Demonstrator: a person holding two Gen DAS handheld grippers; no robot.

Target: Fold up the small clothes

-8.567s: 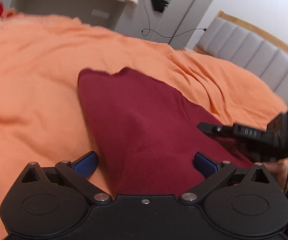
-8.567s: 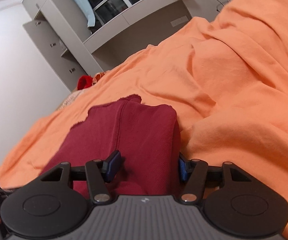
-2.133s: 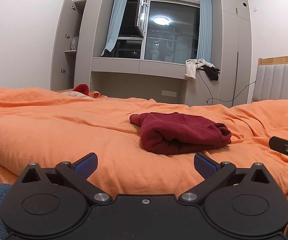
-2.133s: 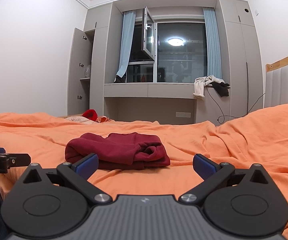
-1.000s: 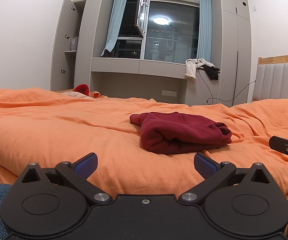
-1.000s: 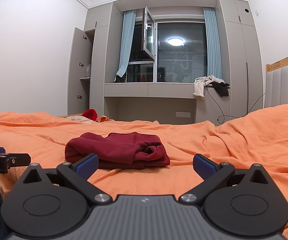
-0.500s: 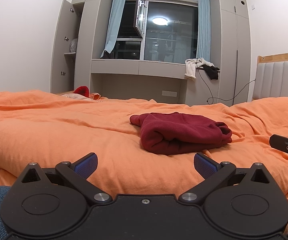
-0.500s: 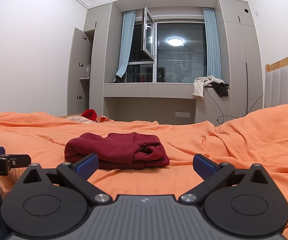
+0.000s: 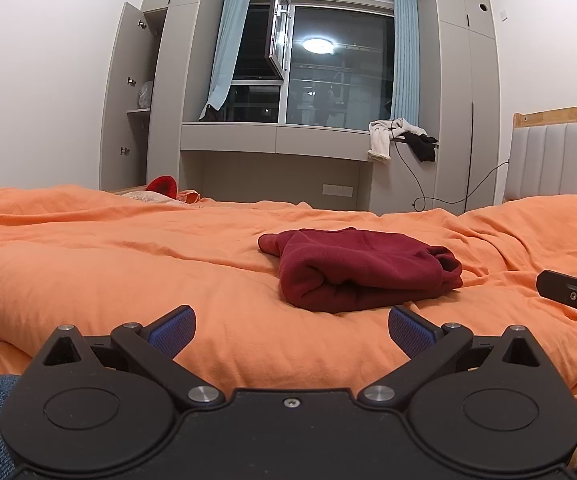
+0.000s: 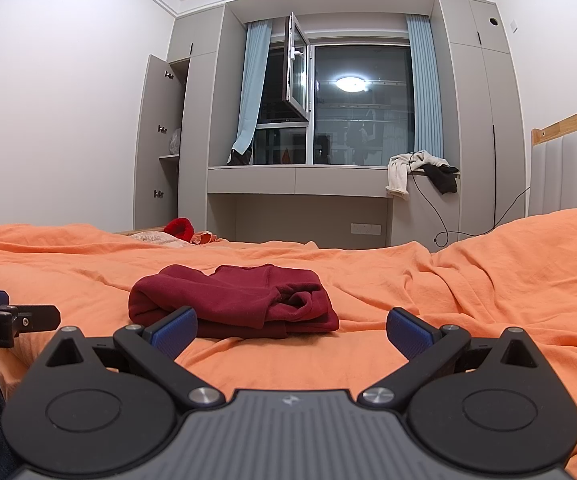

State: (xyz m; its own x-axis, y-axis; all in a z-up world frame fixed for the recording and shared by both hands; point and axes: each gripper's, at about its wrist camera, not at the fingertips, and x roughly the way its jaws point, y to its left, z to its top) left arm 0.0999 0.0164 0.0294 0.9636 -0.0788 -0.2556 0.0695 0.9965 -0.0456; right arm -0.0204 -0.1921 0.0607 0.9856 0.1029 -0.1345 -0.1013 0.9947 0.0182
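A dark red garment (image 9: 364, 274) lies folded in a compact bundle on the orange bed cover (image 9: 108, 264); it also shows in the right wrist view (image 10: 232, 300). My left gripper (image 9: 290, 330) is open and empty, held back near the bed's front edge, apart from the garment. My right gripper (image 10: 290, 328) is open and empty, also held back in front of the garment. Each gripper's tip shows at the edge of the other's view: the right one (image 9: 572, 286) and the left one (image 10: 12, 318).
A red item (image 9: 163, 185) lies at the bed's far left edge. A grey padded headboard (image 9: 556, 160) stands at the right. Grey cabinets, a window ledge with white and black clothes (image 9: 400, 140) and a hanging cable are behind the bed.
Since 8.6 s ago both grippers have let go of the garment and pulled back from it. In the last second almost nothing has moved.
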